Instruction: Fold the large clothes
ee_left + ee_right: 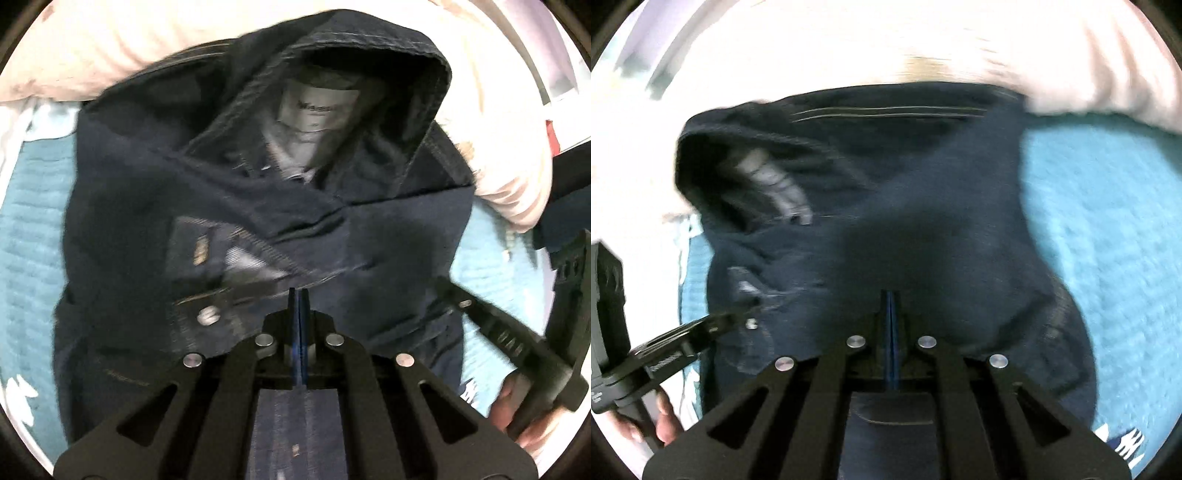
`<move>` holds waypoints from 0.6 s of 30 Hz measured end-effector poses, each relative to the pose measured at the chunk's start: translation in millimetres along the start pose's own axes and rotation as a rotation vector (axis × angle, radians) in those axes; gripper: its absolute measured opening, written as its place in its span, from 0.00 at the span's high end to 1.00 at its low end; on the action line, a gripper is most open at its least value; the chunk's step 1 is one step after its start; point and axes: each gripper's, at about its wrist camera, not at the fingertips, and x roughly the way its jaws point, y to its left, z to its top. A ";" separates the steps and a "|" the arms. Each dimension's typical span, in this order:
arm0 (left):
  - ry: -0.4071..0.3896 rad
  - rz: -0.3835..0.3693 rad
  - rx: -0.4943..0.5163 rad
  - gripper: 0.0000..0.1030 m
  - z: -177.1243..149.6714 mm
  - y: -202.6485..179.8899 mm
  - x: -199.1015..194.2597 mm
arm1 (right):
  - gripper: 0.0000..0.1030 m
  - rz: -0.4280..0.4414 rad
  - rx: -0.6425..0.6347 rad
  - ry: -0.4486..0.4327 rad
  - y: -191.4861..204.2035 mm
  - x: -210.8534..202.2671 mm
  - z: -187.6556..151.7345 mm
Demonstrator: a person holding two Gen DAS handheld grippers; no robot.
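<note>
With both the left claw [299, 295] and right claw [891, 297] clenched on its near edge, dark denim jeans [258, 206] lie bunched on the teal blanket [33, 258], waistband against a pale pillow [122, 48].

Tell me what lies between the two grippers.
Only dark jeans: the left gripper and right gripper both pinch them, seen in both wrist views.

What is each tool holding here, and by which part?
Both tools, left and right, are shut on the dark denim jacket, each pinching its near edge; the blur hides which hem or seam.
</note>
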 end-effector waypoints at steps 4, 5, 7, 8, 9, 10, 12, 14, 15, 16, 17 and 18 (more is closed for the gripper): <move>0.022 0.004 -0.049 0.97 7.1 5.1 34.3 | 0.99 0.073 0.011 0.073 10.7 40.3 9.7; 0.018 0.020 -0.062 0.96 7.7 7.8 43.2 | 1.00 0.041 0.001 0.087 11.2 49.4 12.6; 0.020 -0.010 -0.099 0.97 11.8 19.8 50.0 | 1.00 -0.121 -0.033 0.085 -9.2 57.3 15.9; 0.019 0.015 -0.113 0.97 13.7 23.5 48.2 | 1.00 -0.099 0.028 0.084 -30.9 52.8 21.9; 0.024 0.026 -0.096 0.97 15.5 24.4 45.6 | 1.00 -0.085 0.075 0.081 -45.4 46.4 25.7; 0.025 0.044 -0.070 0.97 16.8 24.6 43.0 | 1.00 -0.089 0.096 0.066 -57.9 37.5 29.8; -0.013 0.170 -0.018 0.97 19.9 25.6 37.4 | 1.00 -0.195 0.077 0.014 -77.9 18.2 38.9; -0.005 0.192 -0.032 0.97 25.2 36.0 42.2 | 1.00 -0.212 0.113 0.026 -96.6 22.6 43.9; 0.008 0.151 -0.087 0.97 27.4 47.7 47.8 | 1.00 -0.221 0.117 0.037 -102.0 29.9 44.6; 0.012 0.137 -0.109 0.97 28.8 52.5 50.9 | 1.00 -0.246 0.115 0.050 -107.5 42.1 43.4; 0.015 0.135 -0.117 0.97 31.0 56.0 52.4 | 1.00 -0.258 0.111 0.050 -108.1 49.4 41.6; 0.021 0.142 -0.114 0.97 34.2 58.5 52.0 | 1.00 -0.273 0.105 0.044 -103.9 50.9 41.4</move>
